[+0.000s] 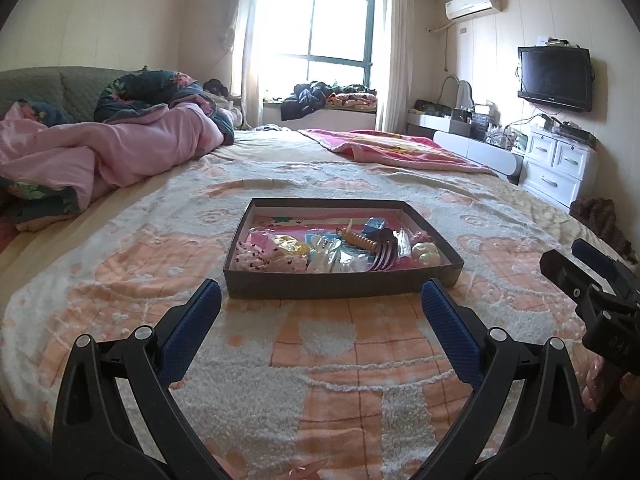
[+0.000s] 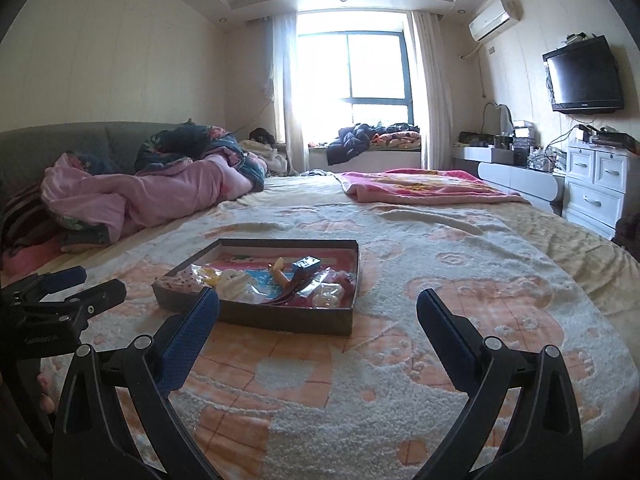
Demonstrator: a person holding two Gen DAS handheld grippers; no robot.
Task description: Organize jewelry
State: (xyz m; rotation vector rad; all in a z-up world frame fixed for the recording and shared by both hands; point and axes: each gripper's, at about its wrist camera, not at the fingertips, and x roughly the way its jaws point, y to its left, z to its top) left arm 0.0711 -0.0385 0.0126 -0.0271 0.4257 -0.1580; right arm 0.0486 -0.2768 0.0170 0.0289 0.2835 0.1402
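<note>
A shallow dark cardboard tray lies on the bed's fleecy peach and white blanket. It holds a jumble of small items: a purple claw hair clip, an orange spiral piece, a blue box, a yellow packet and pale beads. My left gripper hovers open just in front of the tray, with nothing between its blue pads. My right gripper is open too, near the tray's front right corner and empty. Each gripper shows at the edge of the other's view.
A crumpled pink quilt lies at the left of the bed and a pink blanket at the far right. White drawers and a wall television stand to the right. A window glares behind.
</note>
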